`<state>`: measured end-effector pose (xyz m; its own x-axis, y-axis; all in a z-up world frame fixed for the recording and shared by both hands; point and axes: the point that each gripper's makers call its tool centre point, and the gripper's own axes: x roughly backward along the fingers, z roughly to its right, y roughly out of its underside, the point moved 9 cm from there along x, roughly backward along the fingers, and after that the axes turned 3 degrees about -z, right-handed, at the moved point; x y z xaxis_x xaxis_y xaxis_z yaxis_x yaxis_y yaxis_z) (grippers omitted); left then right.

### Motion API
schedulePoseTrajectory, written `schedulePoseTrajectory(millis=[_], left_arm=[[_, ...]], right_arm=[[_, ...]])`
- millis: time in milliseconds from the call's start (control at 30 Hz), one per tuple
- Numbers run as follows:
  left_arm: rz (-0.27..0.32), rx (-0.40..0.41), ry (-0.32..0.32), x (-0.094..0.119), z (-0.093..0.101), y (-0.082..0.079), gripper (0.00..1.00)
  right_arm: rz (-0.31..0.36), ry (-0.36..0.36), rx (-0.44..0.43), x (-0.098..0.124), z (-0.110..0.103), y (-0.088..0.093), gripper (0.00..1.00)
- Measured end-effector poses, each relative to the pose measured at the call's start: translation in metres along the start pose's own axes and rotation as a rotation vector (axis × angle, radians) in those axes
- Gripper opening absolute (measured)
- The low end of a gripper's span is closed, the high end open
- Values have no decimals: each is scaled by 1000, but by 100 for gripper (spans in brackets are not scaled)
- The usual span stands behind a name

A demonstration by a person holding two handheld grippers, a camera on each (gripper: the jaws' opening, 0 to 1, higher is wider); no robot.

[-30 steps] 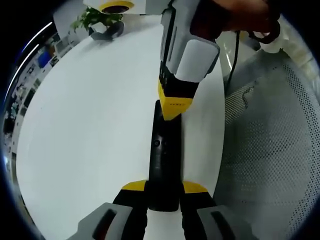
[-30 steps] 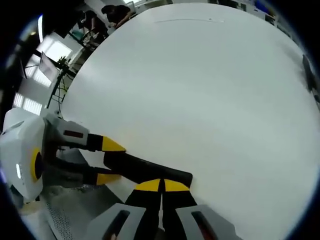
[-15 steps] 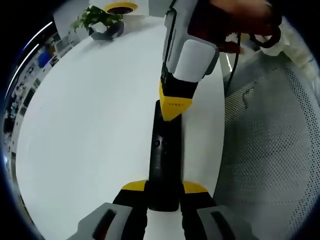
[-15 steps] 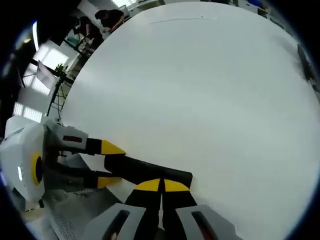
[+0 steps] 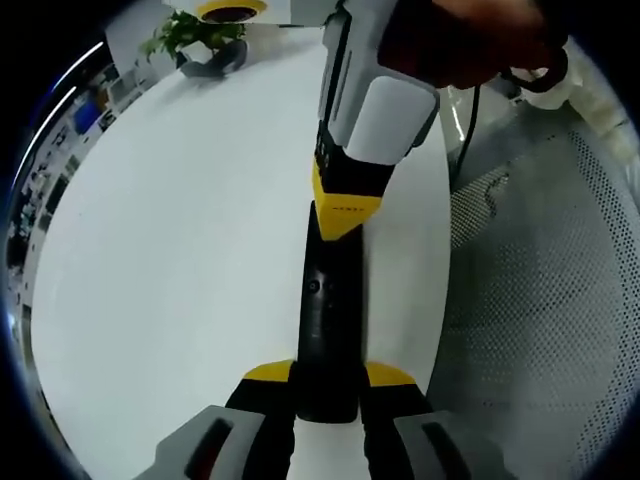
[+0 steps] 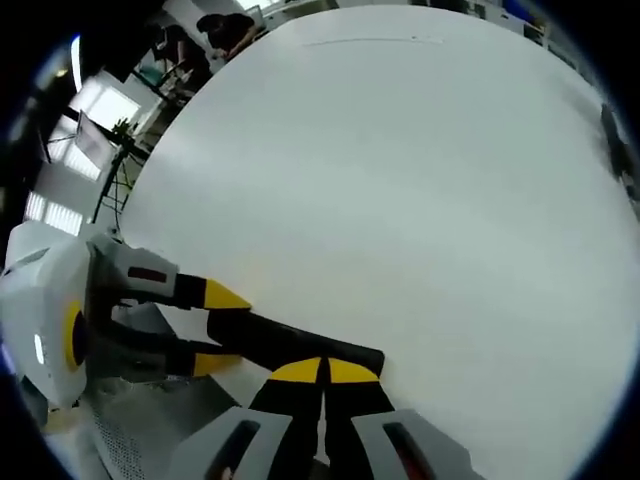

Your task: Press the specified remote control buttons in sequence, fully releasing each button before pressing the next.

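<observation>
A long black remote (image 5: 325, 300) lies on the white table (image 5: 180, 220). My left gripper (image 5: 328, 372) is shut on its near end, one yellow-tipped jaw on each side. My right gripper (image 5: 345, 215) comes down from the top of the left gripper view, held by a hand (image 5: 470, 40), and its yellow tip rests on the remote's far end. In the right gripper view, my right gripper (image 6: 322, 370) has its jaws shut together on top of the remote (image 6: 290, 340). The left gripper (image 6: 215, 325) clamps the remote's other end from the left.
A grey mesh chair (image 5: 540, 280) stands close to the table edge on the right, with a cable (image 5: 468, 110) hanging beside it. A small plant (image 5: 190, 35) and a dark object (image 5: 215, 65) sit at the far side of the table. A dark item (image 6: 612, 135) lies at the table's right edge.
The right gripper's tip has shifted a little toward the remote's far end and stays on it. The left gripper and the remote have not moved.
</observation>
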<state>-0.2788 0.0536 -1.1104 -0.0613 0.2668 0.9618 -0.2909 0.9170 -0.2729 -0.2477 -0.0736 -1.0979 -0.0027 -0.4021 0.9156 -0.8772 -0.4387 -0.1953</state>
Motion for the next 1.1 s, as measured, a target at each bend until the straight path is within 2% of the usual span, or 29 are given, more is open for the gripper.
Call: schedulePoseTrajectory(millis=[167,433,733,1100], left_arm=[[-4,-2,2,0,0,-1,23],[-3,1,3,0,-1,-1,23],[-2,-1,10,0,-1,-1,23],[10,2,3,0,-1,0,23]], right_arm=[[7,-16,12,-1,-2,-7,0],[-21,-7,23,-10,0,-5,0],[-31,16,47,-9,-3,-6,0],[-36,-20,-13,-10,2,-7,0]])
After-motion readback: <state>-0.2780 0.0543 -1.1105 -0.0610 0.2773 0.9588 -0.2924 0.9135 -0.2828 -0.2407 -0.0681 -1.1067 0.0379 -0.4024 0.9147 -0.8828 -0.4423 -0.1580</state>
